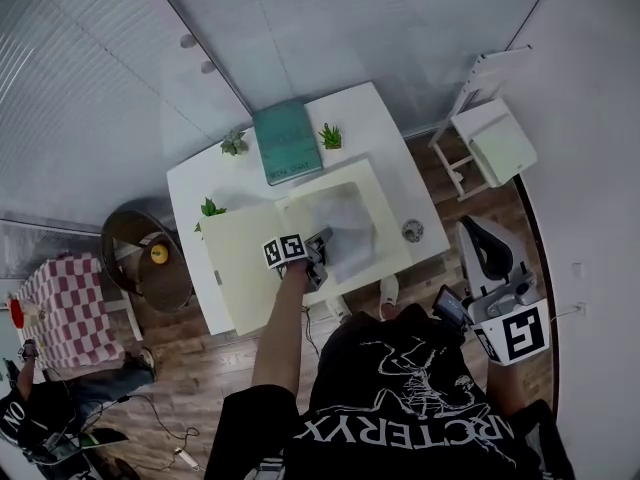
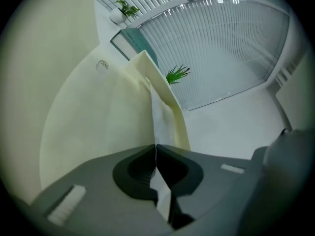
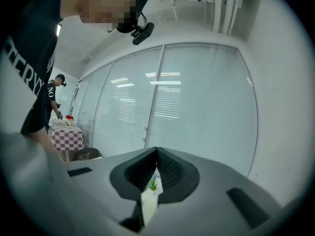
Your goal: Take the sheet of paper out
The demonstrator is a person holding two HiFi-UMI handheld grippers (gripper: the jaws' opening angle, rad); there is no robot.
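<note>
A cream folder (image 1: 250, 258) lies open on the white table (image 1: 350, 108), with a white sheet of paper (image 1: 348, 223) on its right half. My left gripper (image 1: 322, 239) reaches over the folder's middle to the sheet's near left edge. In the left gripper view its jaws (image 2: 156, 146) are shut on the sheet's edge (image 2: 154, 124), which stands up thin between the pads, with a cream folder leaf (image 2: 170, 102) right behind it. My right gripper (image 1: 482, 243) is held off the table's right side, shut and holding nothing (image 3: 157, 150).
A teal book (image 1: 287, 140) and small green plants (image 1: 330, 136) stand at the table's far end, and a small round object (image 1: 412, 231) lies right of the folder. A white chair (image 1: 495, 138) stands at the right, a round chair (image 1: 150, 258) at the left. Another person (image 3: 55, 95) stands by a checkered table (image 1: 60, 303).
</note>
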